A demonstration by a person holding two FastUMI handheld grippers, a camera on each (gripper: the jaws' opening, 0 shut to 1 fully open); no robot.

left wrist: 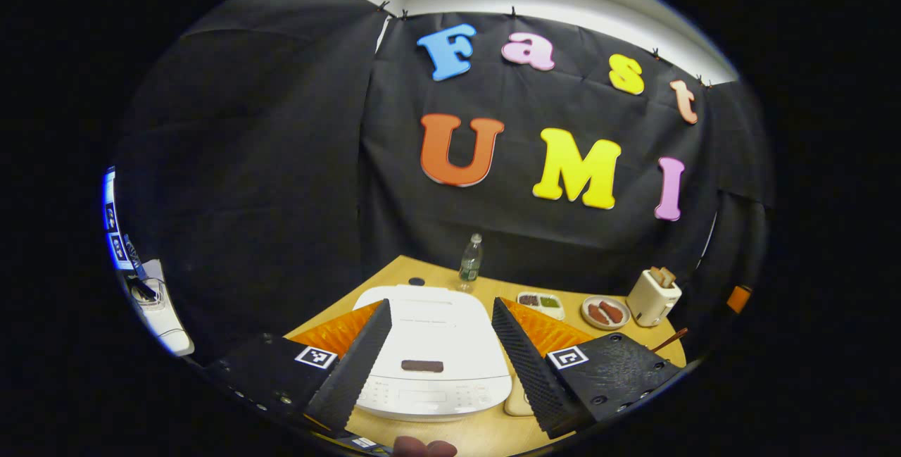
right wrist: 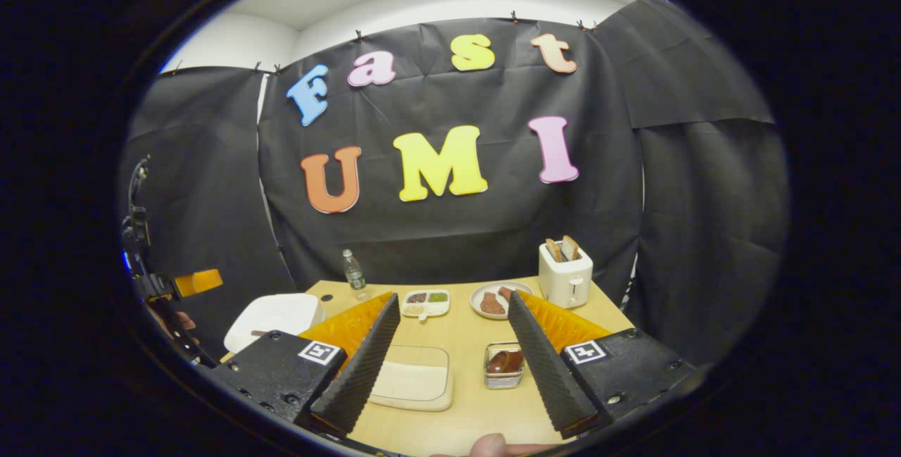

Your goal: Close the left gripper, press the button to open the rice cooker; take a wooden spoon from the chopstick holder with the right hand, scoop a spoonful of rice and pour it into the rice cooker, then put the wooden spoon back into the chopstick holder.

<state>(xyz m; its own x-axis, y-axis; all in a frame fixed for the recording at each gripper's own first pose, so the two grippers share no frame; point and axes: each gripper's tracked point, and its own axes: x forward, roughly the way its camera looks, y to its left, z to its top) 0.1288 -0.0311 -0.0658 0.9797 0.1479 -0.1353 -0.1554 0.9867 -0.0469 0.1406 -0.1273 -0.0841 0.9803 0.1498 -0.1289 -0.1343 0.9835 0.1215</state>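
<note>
1. Your left tool [left wrist: 440,365] hung above the near edge of the rice cooker [left wrist: 433,351] with its jaws wide apart and nothing between them. The task wants them closed first, so I judged that closing was the step in hand.
2. The rice cooker sat on the counter [left wrist: 486,436] at its near left, lid down. The dark bar [left wrist: 422,366] on the near part of the lid looked like the release button, though I could not be sure from this angle.
3. To do it well, you needed to close the fingers fully before descending, so one blunt tip would meet the button rather than two tips straddling it.
4. You were already nearly centred over the bar; a straight drop onto it, with no sideways slide, seemed best, and a firm short press rather than a shove that might shift the cooker.
5. Your right tool [right wrist: 450,372] was also spread wide and empty, hovering over the near middle of the counter, above a pale tray [right wrist: 415,379].
6. The wooden spoon [right wrist: 505,360] appeared to lie in the small clear holder [right wrist: 504,367] just right of that tray, close to your right tool's right finger. Whether the tray held the rice, I could not tell.
7. Keeping the right tool clear of the lid's swing looked wise.
</note>
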